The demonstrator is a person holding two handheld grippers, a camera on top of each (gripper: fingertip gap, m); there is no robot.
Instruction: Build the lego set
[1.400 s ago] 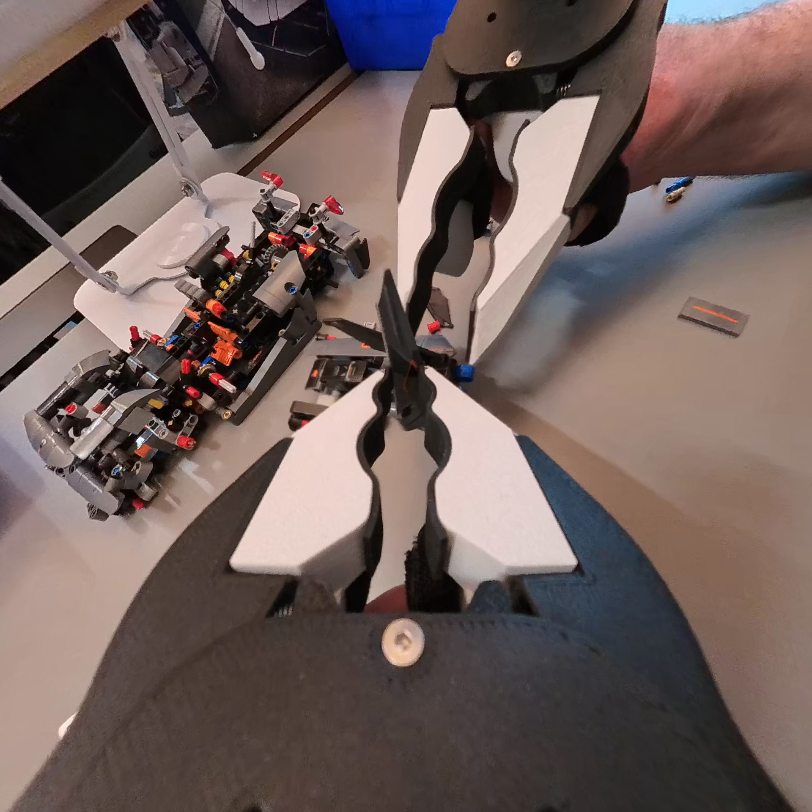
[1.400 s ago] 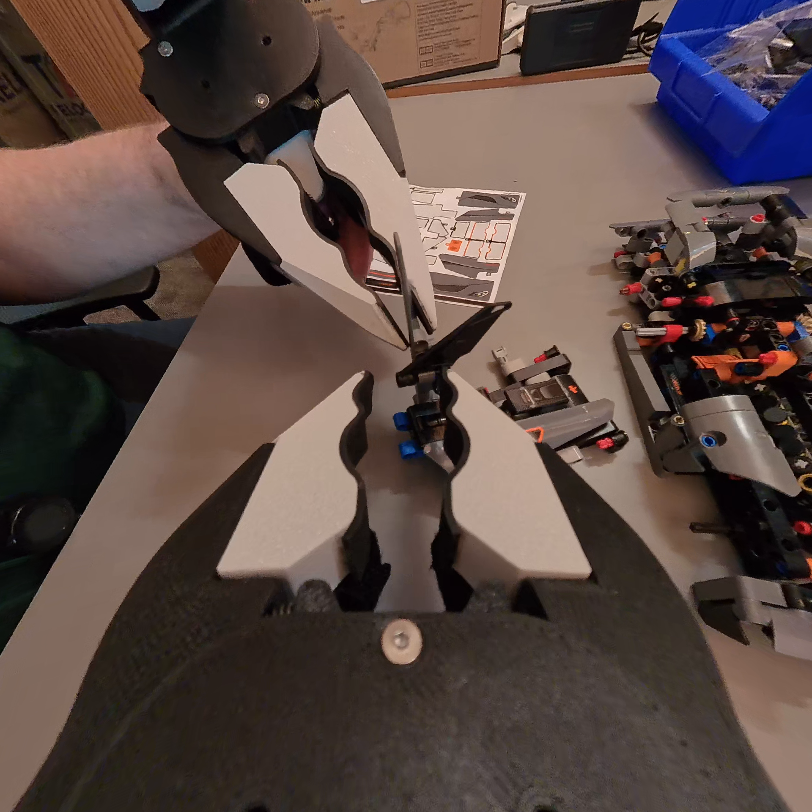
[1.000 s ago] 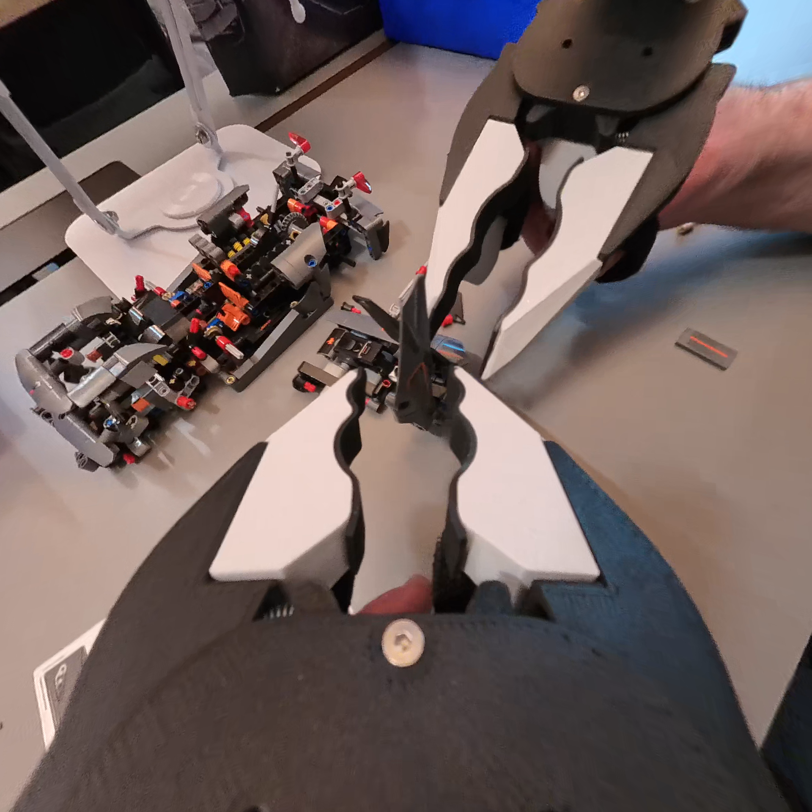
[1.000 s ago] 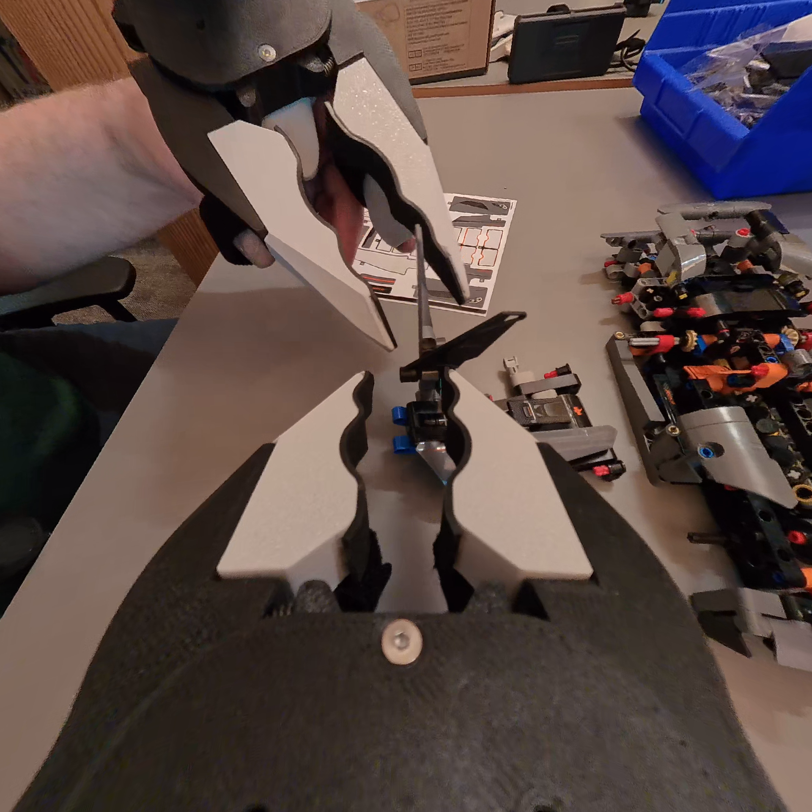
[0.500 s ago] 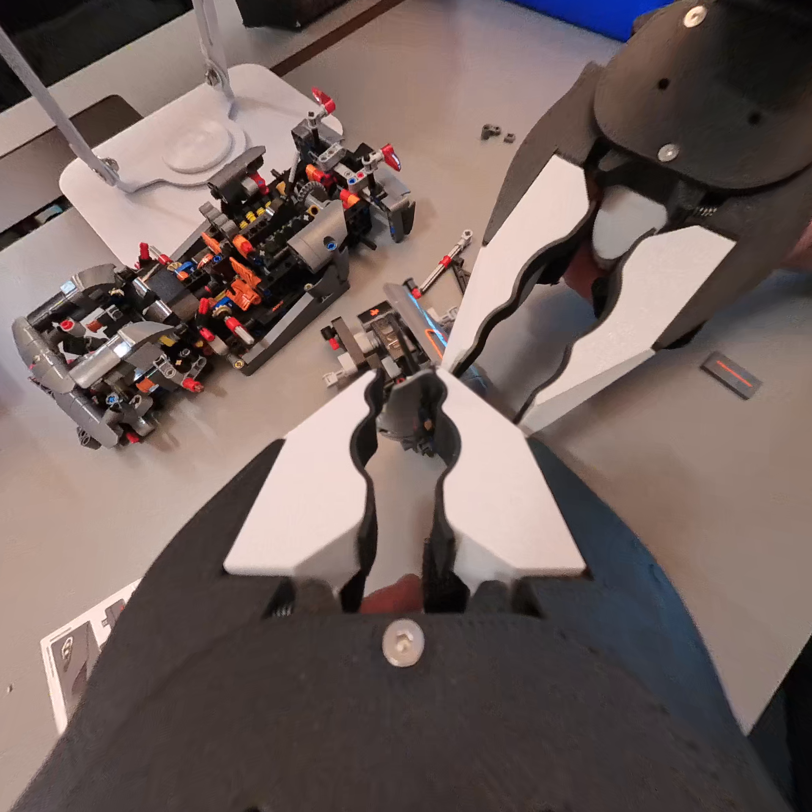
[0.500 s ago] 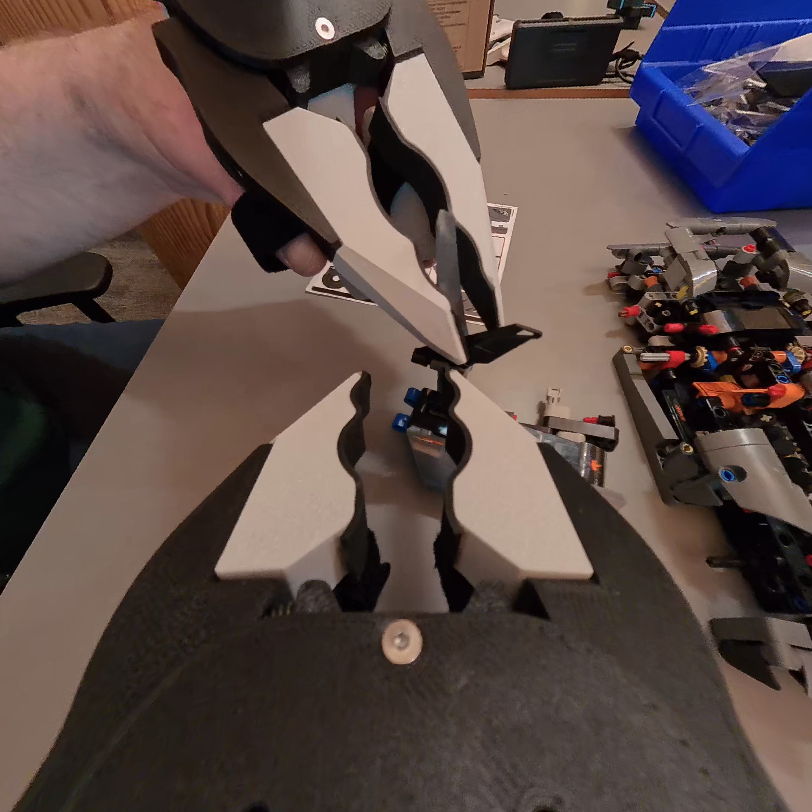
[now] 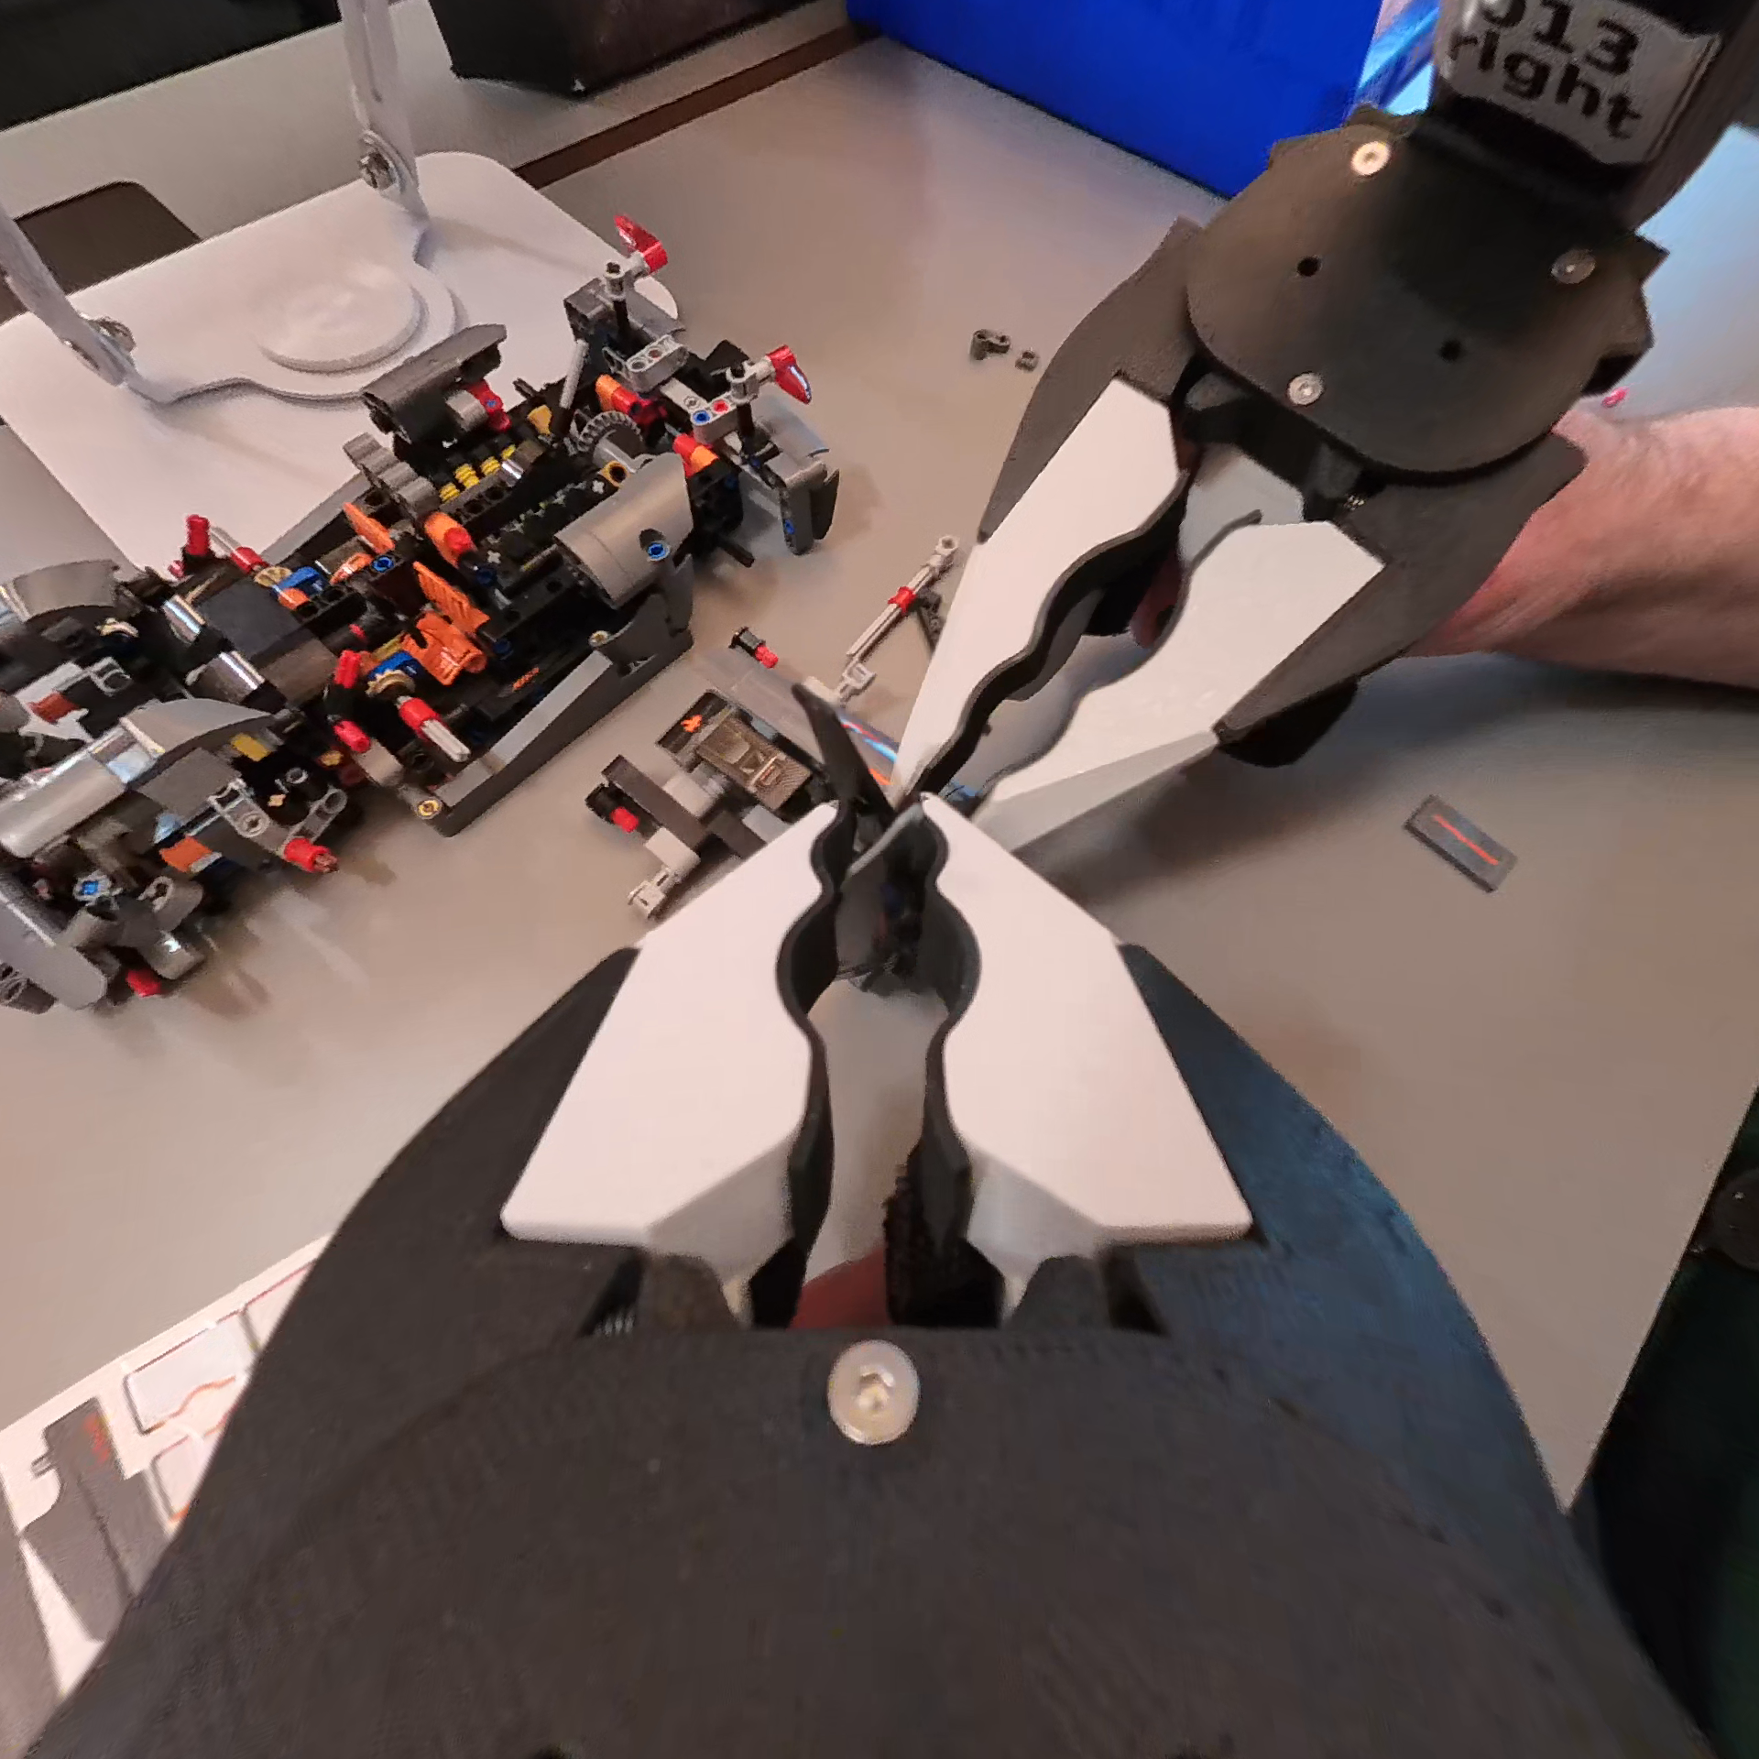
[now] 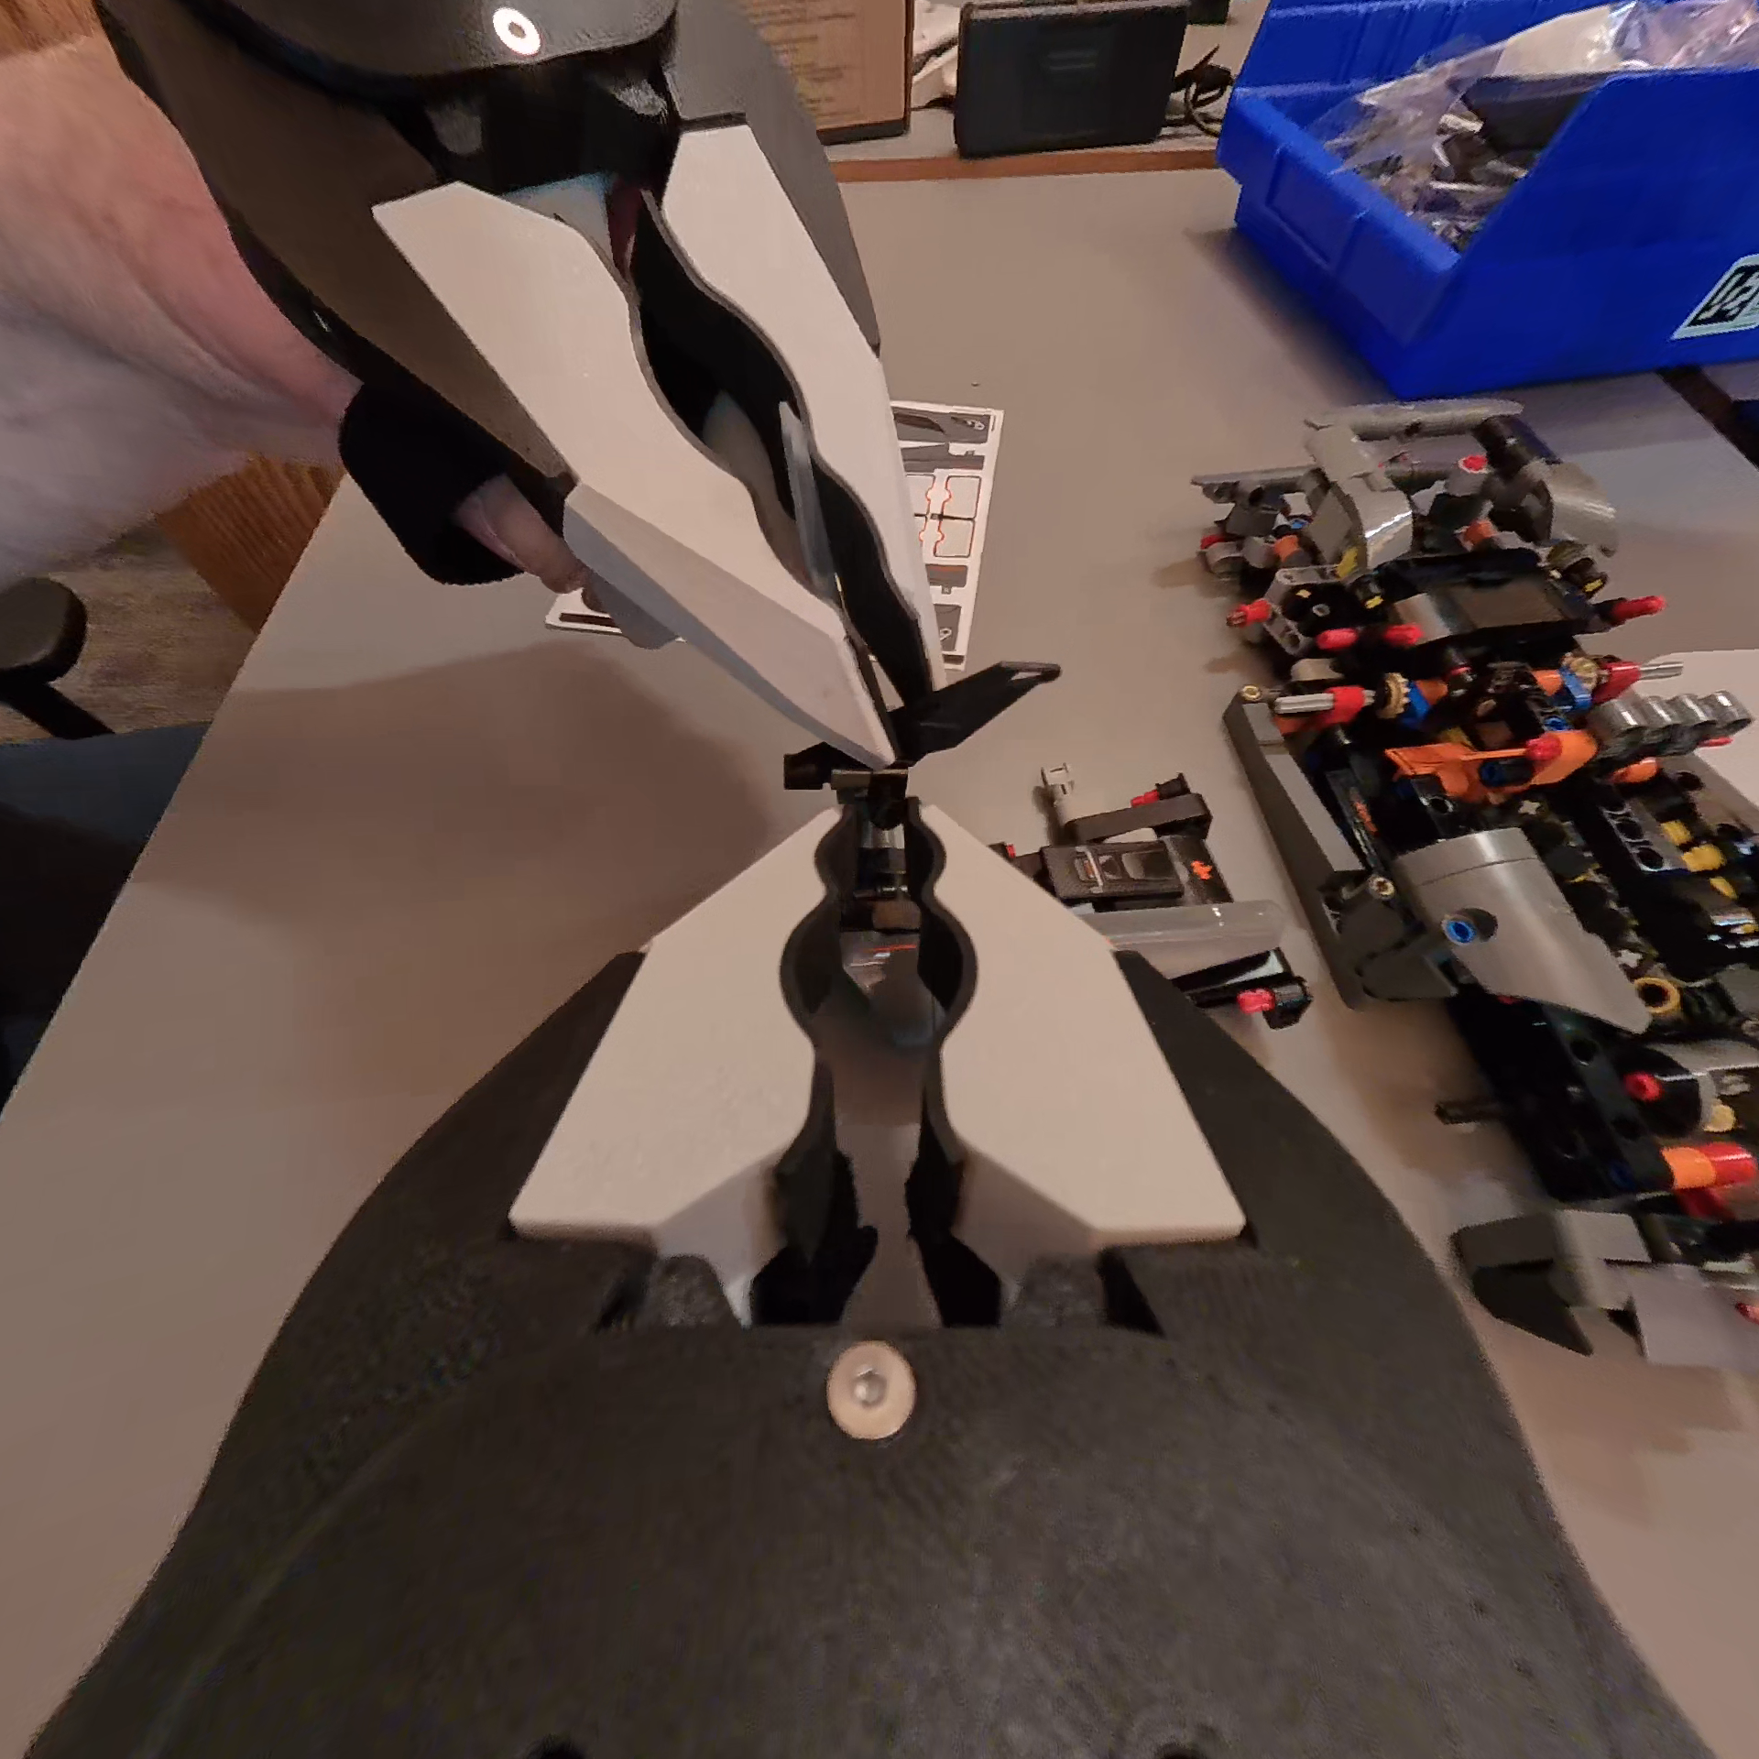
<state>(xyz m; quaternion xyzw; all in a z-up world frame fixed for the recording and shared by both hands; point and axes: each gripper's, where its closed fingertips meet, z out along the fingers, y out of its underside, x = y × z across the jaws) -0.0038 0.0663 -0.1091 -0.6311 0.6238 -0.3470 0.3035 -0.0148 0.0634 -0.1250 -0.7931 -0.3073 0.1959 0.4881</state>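
My left gripper (image 7: 878, 814) is shut on a thin black panel (image 8: 801, 495), which stands on edge between its fingers. My right gripper (image 8: 876, 819) is shut on a small dark sub-assembly (image 8: 880, 885) with a black wing piece (image 8: 980, 695) sticking out to the right. Both grippers meet tip to tip above the grey table (image 8: 428, 857), and the panel's lower end touches the top of the sub-assembly. In the left wrist view the right gripper (image 7: 952, 809) comes in from the upper right. The half-built lego car chassis (image 7: 476, 571) lies on the table, also in the right wrist view (image 8: 1475, 761).
A second small grey and black sub-assembly (image 8: 1133, 876) lies between the grippers and the chassis. A sticker sheet (image 8: 952, 495) lies behind the left gripper. A blue parts bin (image 8: 1523, 190) stands at the back. A black tile (image 7: 1461, 842), a loose axle (image 7: 899, 609) and a white stand base (image 7: 286, 286) are nearby. The tips of both grippers are at nearly the same place. Both grippers' tips are roughly 20 cm from the black tile (image 7: 1461, 842).
My right gripper's fingers have closed in on the small sub-assembly. My left gripper opened, shut again on the panel, and came down closer to the right gripper's tips.
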